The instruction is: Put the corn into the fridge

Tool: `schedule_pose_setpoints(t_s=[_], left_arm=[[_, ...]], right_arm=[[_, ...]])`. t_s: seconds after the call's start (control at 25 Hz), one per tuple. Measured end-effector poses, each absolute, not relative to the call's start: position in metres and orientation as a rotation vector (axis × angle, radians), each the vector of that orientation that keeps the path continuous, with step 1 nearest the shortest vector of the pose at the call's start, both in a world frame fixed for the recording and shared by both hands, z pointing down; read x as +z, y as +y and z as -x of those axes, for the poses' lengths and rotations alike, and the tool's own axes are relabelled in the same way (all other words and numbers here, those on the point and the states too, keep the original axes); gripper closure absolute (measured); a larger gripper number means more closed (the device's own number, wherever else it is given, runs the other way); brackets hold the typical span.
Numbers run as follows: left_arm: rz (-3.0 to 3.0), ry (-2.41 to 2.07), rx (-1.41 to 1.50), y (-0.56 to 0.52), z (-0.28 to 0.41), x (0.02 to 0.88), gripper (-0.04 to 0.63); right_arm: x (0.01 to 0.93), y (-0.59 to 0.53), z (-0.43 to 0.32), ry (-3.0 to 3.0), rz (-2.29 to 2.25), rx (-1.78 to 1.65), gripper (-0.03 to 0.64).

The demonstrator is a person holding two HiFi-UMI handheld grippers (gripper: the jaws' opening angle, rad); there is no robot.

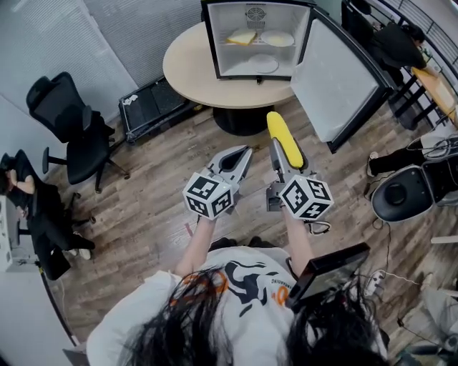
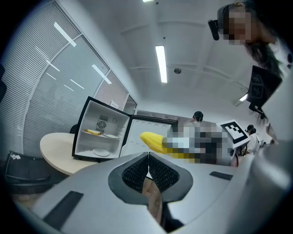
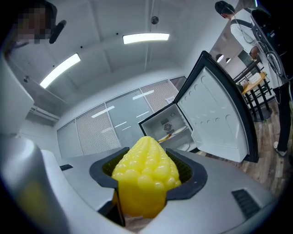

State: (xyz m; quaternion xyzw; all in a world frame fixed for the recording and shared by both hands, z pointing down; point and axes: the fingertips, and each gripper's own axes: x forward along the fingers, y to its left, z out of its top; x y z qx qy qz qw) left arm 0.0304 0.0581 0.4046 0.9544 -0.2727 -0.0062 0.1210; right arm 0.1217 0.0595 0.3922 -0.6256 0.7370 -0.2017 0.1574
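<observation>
Right tool (image 1: pixel 280 154) gripping corn (image 1: pixel 283 136), left tool (image 1: pixel 242 154) closed, empty: advise level carry into open fridge (image 1: pixel 242 17), upper centre, clearing door (image 1: pixel 336 78).

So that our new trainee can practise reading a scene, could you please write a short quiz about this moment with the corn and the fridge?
1. True or false: the left gripper is shut and empty.
2. Which holds the corn? A) left gripper B) right gripper C) neither
3. What does the open fridge stand on?
Key: 1 true; 2 B; 3 the round table.
</observation>
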Motion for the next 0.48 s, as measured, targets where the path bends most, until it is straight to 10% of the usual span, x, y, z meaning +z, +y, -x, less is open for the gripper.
schedule_pose_setpoints(t_s=[0.48], left_arm=[[-2.794, -0.828, -0.003, 0.063, -0.064, 0.416, 0.584]], right_arm=[[0.406, 0.06, -0.144, 2.174, 1.77, -0.585, 0.36]])
